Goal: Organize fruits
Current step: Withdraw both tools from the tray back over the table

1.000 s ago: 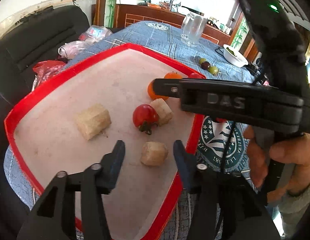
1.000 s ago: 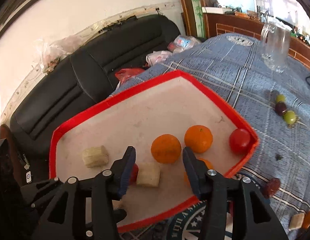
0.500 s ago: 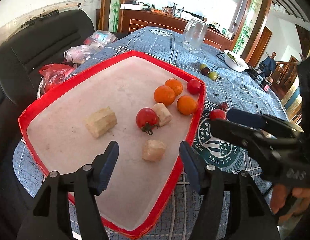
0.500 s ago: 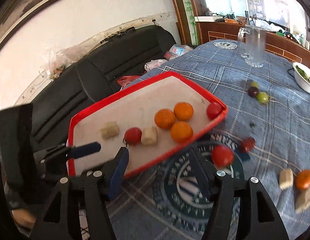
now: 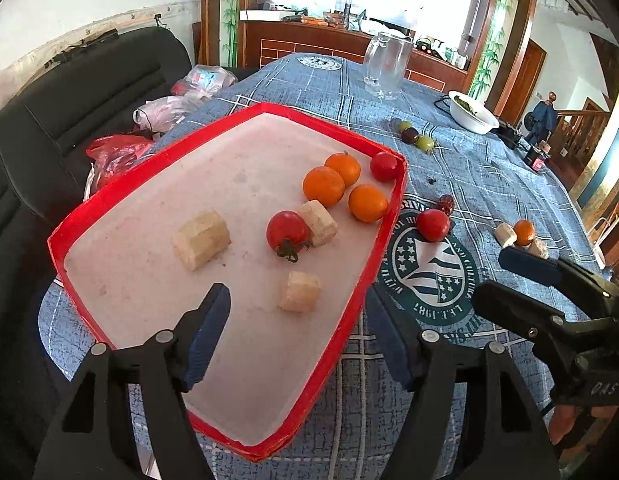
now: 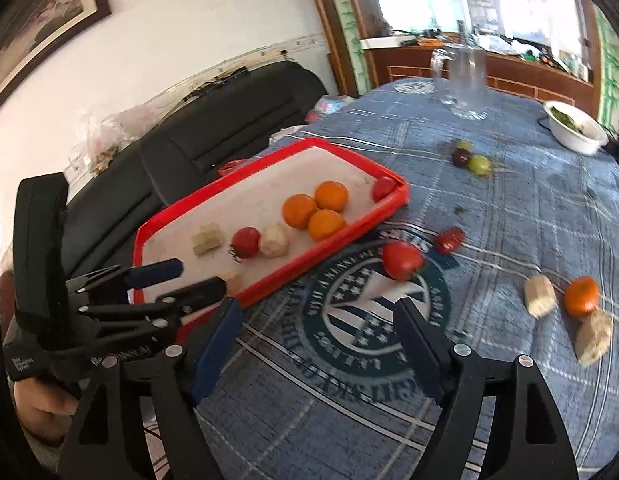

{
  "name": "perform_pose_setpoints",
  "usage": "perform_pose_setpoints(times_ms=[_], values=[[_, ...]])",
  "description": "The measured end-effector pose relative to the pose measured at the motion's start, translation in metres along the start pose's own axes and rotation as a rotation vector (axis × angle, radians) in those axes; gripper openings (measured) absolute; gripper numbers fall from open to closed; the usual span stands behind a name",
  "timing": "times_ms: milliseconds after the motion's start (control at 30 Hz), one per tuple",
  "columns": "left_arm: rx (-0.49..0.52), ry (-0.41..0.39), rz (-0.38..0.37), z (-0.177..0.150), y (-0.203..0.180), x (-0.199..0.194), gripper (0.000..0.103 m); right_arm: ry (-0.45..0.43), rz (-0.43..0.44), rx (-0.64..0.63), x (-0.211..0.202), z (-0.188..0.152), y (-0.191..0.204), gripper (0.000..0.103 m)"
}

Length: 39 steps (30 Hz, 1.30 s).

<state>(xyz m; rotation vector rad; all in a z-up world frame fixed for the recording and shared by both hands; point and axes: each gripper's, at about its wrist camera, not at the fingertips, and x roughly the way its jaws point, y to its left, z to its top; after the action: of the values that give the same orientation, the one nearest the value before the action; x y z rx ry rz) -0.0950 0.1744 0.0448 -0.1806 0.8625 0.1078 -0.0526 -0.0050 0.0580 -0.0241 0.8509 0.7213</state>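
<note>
Progress: partly complete. The red-rimmed tray [image 5: 109,196] sits on the worktop [image 6: 529,216], which is covered by a blue plaid cloth, and already holds part of the load.

In the tray:
- Three oranges [image 5: 324,186] clustered near the far right corner.
- One tomato [image 5: 383,166] against that corner's rim, and a second, stemmed tomato [image 5: 287,232] near the middle.
- Three pale beige chunks [image 5: 201,234], which look like cut cane or a similar peeled fruit; the exact kind cannot be told. One touches the stemmed tomato.

Still on the cloth, outside the tray:
- A loose tomato [image 6: 401,259] on the round green emblem, just beside the tray's near right edge.
- A small dark red fruit [image 6: 449,240] just beyond it.
- An orange [image 6: 582,296] with two beige chunks [image 6: 540,295] next to it, well to the right.
- A trio of small green and dark fruits [image 6: 469,158] farther back, near the glass jug [image 6: 467,80] and the white bowl [image 6: 575,132].

Claw state:
- Left claw [image 5: 297,320]: jaws apart after just opening, nothing gripped. It hangs over the tray's near end, with a beige chunk lying ahead between the finger lines but untouched.
- Right claw [image 6: 315,340]: jaws wide apart after just opening, empty. It points at the emblem, and the loose tomato lies just ahead of it.

Judgement: roughly half the items are placed. The loose tomato appears the likely next pickup for the right claw, then the dark red fruit, the right-hand group and the far trio.
</note>
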Motion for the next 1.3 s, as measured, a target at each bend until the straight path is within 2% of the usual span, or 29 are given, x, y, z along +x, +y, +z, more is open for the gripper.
perform_pose_setpoints(times_ms=[133,333,533,900,1133,1300], values=[[0.020,-0.013,-0.013,0.002,-0.009,-0.007,0.070,-0.013,-0.026,0.046,-0.013,-0.008,-0.018,0.080],[0.049,-0.030,-0.038,0.005,-0.024,-0.013,0.071,-0.052,-0.119,0.102,-0.043,-0.025,-0.049,0.082],[0.084,0.000,-0.083,0.001,-0.049,-0.002,0.071,-0.067,-0.168,0.161,-0.061,-0.039,-0.074,0.082],[0.174,0.043,-0.108,0.002,-0.090,0.020,0.071,-0.083,-0.239,0.253,-0.076,-0.050,-0.123,0.082],[0.206,0.066,-0.123,0.010,-0.109,0.038,0.071,-0.053,-0.299,0.291,-0.069,-0.051,-0.148,0.082],[0.225,0.057,-0.096,0.019,-0.117,0.050,0.071,-0.046,-0.309,0.297,-0.061,-0.046,-0.159,0.082]])
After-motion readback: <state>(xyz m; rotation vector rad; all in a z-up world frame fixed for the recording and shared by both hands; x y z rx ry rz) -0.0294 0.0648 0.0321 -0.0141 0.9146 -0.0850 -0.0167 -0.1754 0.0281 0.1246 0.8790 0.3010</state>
